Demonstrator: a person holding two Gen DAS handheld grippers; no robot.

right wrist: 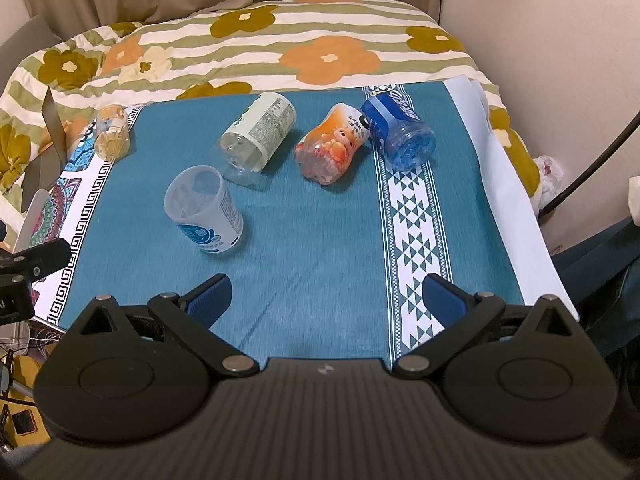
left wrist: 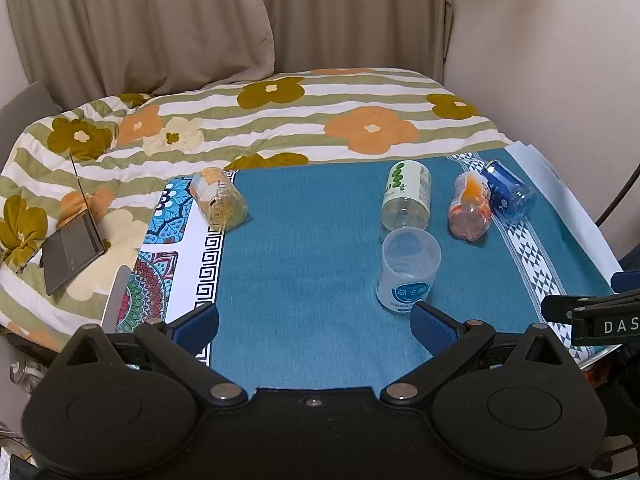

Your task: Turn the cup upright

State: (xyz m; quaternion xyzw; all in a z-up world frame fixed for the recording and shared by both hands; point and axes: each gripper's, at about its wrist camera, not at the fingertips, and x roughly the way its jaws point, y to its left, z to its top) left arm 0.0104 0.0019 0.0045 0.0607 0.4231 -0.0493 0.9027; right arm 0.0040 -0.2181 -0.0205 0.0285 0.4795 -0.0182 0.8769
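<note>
Both tools [left wrist: 314,322] [right wrist: 326,300] wide apart, level, empty.

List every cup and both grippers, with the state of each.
white cup: upright, mouth open upward
green-label cup: lying on its side
orange cup: lying on its side, touching the blue one
blue cup: lying on its side
yellow cup: lying on its side
left gripper: open, holding nothing
right gripper: open, holding nothing

Both wrist views look forward and down from the near edge of the teal cloth [left wrist: 304,240], the left from nearer its left side, the right further right, sharing the white cup [right wrist: 204,210].
</note>
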